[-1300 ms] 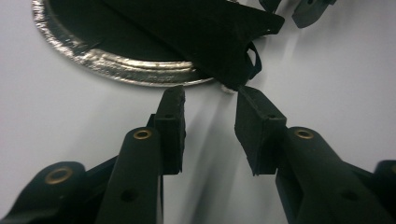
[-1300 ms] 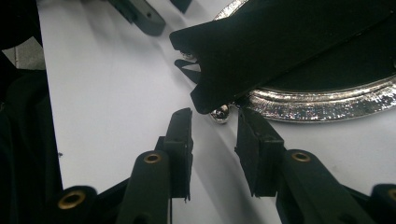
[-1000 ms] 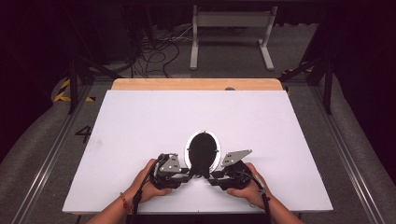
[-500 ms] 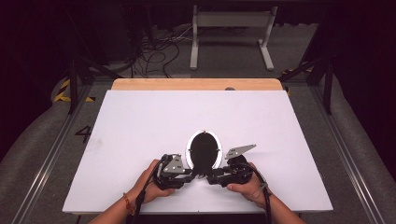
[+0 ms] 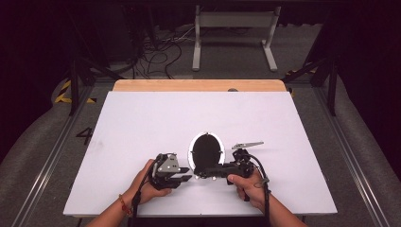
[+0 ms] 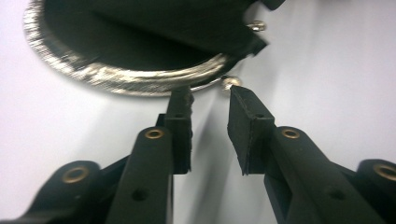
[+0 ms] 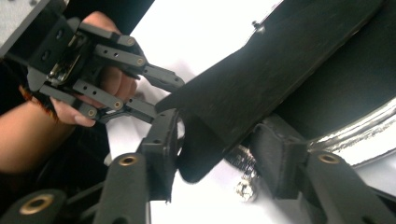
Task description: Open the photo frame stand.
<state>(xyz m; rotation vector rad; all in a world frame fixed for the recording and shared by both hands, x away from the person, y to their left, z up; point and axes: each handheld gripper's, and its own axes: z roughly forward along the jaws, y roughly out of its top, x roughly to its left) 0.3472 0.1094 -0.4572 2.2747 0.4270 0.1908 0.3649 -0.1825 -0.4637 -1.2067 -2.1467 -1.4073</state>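
Note:
A black oval purse (image 5: 206, 151) with a silver rim (image 6: 116, 79) lies flat on the white table (image 5: 142, 123). My left gripper (image 5: 186, 174) rests at its near left edge. In the left gripper view this gripper (image 6: 210, 100) is open, one finger against the rim, and the silver clasp ball (image 6: 231, 83) sits just off the other tip. My right gripper (image 5: 202, 172) points left along the purse's near edge. Its jaws have just been opening and this gripper (image 7: 219, 135) stands open around a black flap (image 7: 243, 93) of the purse.
A second clasp ball (image 7: 246, 189) lies on the table under the right jaws. The left gripper (image 7: 163, 95) and its hand sit close beyond the flap. A wooden strip (image 5: 198, 85) edges the far side; metal frames and cables lie on the floor behind.
The right hand has shifted slightly towards the purse's near edge and turned, so its grey plate stands higher. The left hand has stayed in place.

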